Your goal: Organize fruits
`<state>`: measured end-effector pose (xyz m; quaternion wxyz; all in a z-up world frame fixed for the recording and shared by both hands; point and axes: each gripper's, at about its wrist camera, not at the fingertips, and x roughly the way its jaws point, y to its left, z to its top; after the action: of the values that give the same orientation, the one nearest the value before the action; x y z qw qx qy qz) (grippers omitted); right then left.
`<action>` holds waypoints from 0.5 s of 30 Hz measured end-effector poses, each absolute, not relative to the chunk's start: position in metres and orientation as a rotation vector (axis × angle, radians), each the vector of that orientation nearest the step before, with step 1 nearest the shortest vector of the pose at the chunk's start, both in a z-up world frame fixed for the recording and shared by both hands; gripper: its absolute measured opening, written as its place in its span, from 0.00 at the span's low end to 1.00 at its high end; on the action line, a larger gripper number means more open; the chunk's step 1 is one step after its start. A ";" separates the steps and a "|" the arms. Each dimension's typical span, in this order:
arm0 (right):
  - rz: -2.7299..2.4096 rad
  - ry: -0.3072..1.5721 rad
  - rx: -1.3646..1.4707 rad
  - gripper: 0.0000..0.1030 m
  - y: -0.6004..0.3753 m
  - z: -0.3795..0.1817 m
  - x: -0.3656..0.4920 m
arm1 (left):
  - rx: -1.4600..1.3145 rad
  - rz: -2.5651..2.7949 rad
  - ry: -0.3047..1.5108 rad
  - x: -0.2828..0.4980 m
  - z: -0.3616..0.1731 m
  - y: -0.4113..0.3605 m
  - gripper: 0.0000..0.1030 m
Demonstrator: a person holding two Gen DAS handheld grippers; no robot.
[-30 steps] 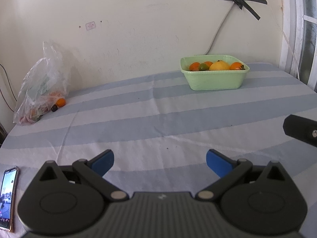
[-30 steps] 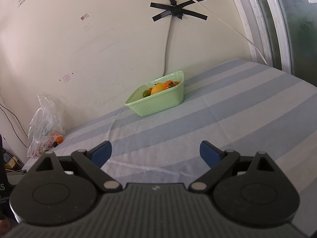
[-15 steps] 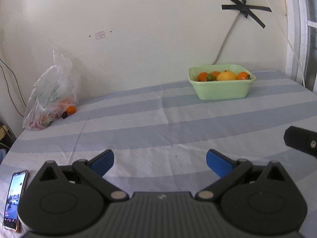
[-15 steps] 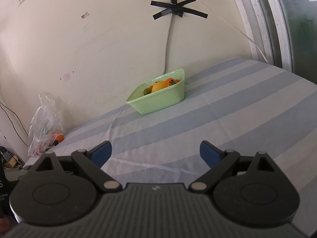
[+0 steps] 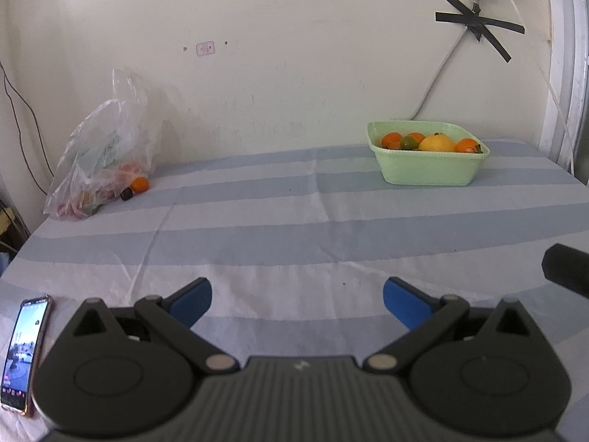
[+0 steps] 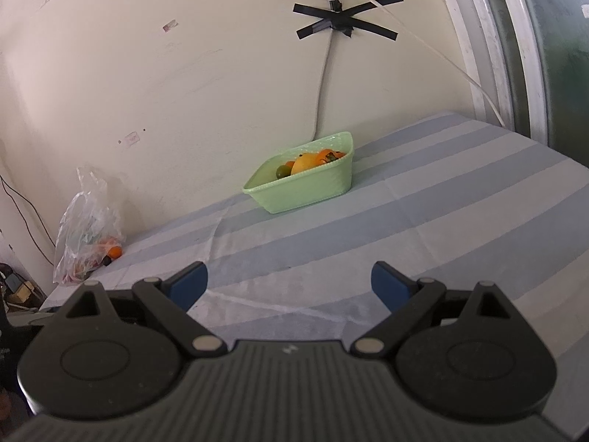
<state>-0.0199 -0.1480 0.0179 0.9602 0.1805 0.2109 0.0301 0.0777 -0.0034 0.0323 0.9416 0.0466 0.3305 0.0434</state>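
Observation:
A light green tub [image 5: 427, 169] [image 6: 305, 189] stands far back on the striped cloth near the wall, holding several orange fruits, a yellow fruit [image 5: 436, 143] and a small green one. At the far left lies a clear plastic bag [image 5: 99, 154] [image 6: 86, 235], with an orange fruit [image 5: 140, 184] and a small dark fruit [image 5: 126, 194] at its mouth. My left gripper [image 5: 296, 300] is open and empty above the near cloth. My right gripper [image 6: 289, 283] is also open and empty, far from the tub.
A phone [image 5: 24, 353] with a lit screen lies at the near left edge of the table. A black part of the other gripper [image 5: 567, 272] shows at the right. A cable and taped socket hang on the wall; a window frame [image 6: 515, 55] stands right.
Both views have drawn back and tilted up a little, so the tub and bag look lower and farther. Both grippers stay open and empty.

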 end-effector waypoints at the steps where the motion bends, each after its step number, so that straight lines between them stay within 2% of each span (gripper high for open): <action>1: 0.059 0.430 0.366 0.94 -0.148 0.017 -0.020 | 0.094 0.086 0.674 0.077 0.032 -0.003 1.00; 15: 0.048 0.431 0.353 0.94 -0.140 0.019 -0.021 | 0.088 0.044 0.674 0.071 0.031 0.000 1.00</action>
<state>-0.0209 -0.1405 0.0188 0.9612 0.1740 0.2125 0.0237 0.0708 -0.0004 0.0312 0.9425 0.0432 0.3306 0.0215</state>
